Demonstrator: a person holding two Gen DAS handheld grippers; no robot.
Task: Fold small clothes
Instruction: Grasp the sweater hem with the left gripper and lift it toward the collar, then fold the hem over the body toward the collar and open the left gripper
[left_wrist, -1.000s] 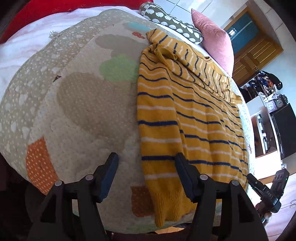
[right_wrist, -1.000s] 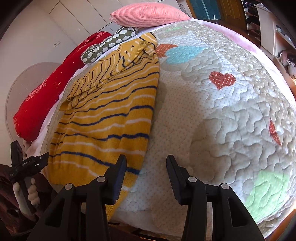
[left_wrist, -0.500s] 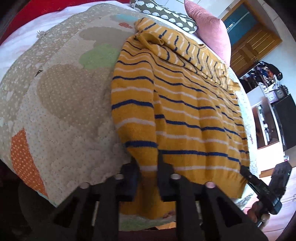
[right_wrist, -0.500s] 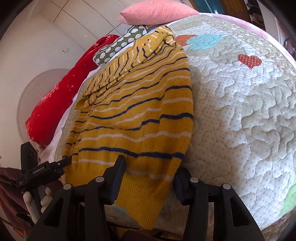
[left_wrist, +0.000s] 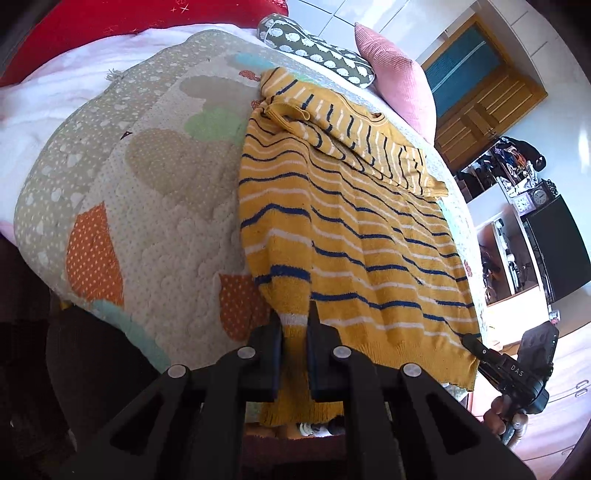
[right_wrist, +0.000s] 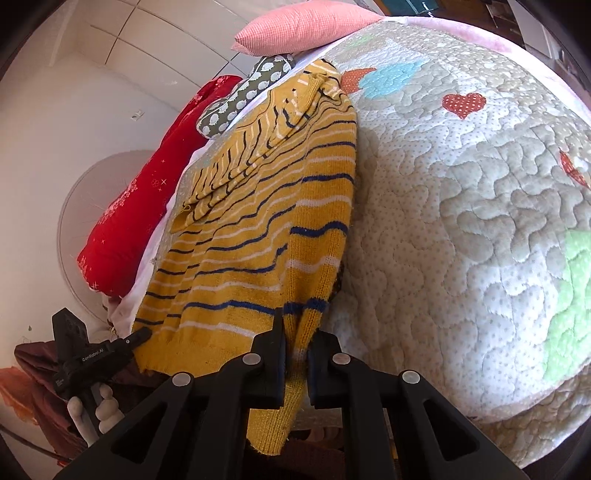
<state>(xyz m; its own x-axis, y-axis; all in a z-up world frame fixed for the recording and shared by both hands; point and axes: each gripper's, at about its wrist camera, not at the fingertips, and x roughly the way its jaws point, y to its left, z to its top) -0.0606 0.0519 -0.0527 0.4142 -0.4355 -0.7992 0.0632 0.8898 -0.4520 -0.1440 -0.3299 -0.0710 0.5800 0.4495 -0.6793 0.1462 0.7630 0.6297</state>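
A yellow knit sweater (left_wrist: 351, 229) with blue and white stripes lies flat on the quilted bed, sleeves folded across its far end; it also shows in the right wrist view (right_wrist: 266, 229). My left gripper (left_wrist: 294, 325) is shut on the sweater's bottom hem at its left corner. My right gripper (right_wrist: 295, 332) is shut on the hem at the right corner. The hem hangs over the bed's near edge. Each gripper shows in the other's view, the right one (left_wrist: 480, 349) and the left one (right_wrist: 138, 334).
The patchwork quilt (right_wrist: 461, 221) covers the bed (left_wrist: 155, 206). A pink pillow (left_wrist: 399, 81), a green patterned cushion (left_wrist: 317, 51) and a red bolster (right_wrist: 147, 192) lie at the far end. A wooden door (left_wrist: 484, 107) and cluttered shelves (left_wrist: 517, 162) stand beyond.
Both grippers moved in from the bare quilt onto the sweater's hem corners and closed on it. The left shut first, the right within the last half second.
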